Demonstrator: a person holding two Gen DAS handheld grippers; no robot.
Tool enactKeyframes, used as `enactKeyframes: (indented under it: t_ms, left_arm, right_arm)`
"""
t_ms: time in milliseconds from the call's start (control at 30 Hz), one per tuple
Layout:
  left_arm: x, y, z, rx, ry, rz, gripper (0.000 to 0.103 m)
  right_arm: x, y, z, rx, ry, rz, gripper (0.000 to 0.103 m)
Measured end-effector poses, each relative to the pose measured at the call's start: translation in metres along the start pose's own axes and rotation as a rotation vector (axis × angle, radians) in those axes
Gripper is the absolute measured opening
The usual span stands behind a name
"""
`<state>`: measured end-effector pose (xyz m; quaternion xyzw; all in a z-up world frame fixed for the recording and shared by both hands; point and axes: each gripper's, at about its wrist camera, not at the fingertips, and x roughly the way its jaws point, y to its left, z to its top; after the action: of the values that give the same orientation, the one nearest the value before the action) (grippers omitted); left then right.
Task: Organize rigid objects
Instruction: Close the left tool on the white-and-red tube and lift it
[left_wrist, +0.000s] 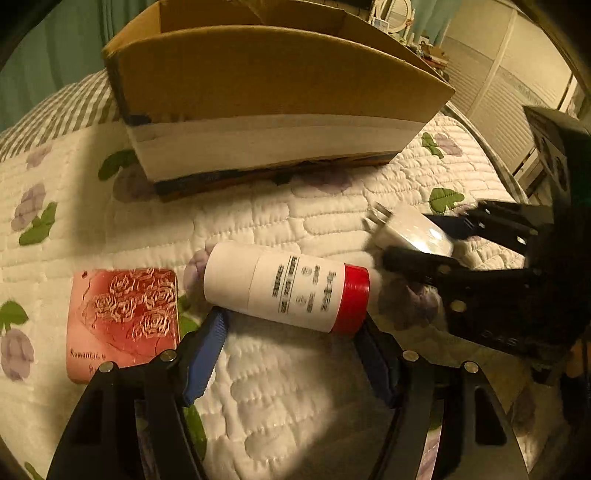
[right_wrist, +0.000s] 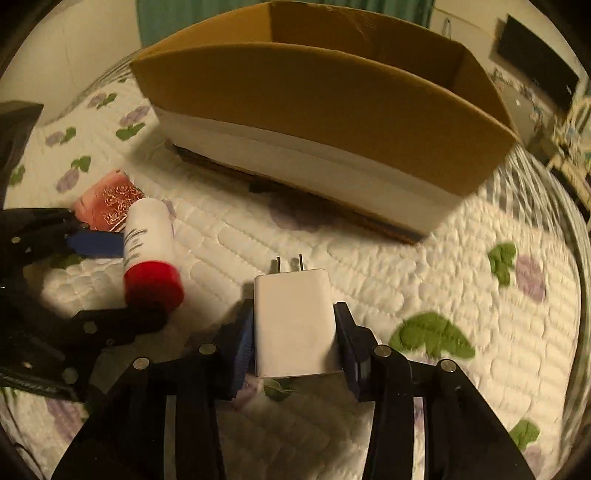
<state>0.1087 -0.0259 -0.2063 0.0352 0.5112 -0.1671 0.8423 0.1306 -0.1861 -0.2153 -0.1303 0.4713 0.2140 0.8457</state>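
Note:
A white bottle with a red cap (left_wrist: 286, 290) lies on its side between the fingers of my left gripper (left_wrist: 291, 328); the pads touch both its ends. It also shows in the right wrist view (right_wrist: 149, 251). My right gripper (right_wrist: 295, 332) is shut on a white plug adapter (right_wrist: 293, 325), prongs pointing forward; in the left wrist view the adapter (left_wrist: 410, 230) sits at the right. A pink box with gold roses (left_wrist: 123, 317) lies left of the bottle. An open cardboard box (left_wrist: 266, 99) stands behind them.
Everything rests on a white quilted bedspread with purple flowers (left_wrist: 277, 406). The cardboard box (right_wrist: 321, 122) fills the far side in the right wrist view. Furniture and a white louvred door (left_wrist: 491, 99) lie beyond the bed.

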Motion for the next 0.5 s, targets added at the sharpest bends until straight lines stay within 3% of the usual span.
enactKeyframes:
  t_ms: [200, 367, 500]
  left_arm:
    - [0.009, -0.005, 0.018, 0.017, -0.008, 0.017, 0.072]
    - [0.009, -0.009, 0.037, 0.03, -0.059, 0.04, 0.072]
    - [0.026, -0.002, 0.048, -0.016, -0.047, -0.009, 0.072]
  right_arm:
    - [-0.017, -0.017, -0.026, 0.131, 0.004, -0.03, 0.041]
    - [-0.023, -0.018, -0.031, 0.132, -0.007, -0.065, 0.042]
    - [-0.02, -0.015, -0.028, 0.163, -0.016, -0.071, 0.041]
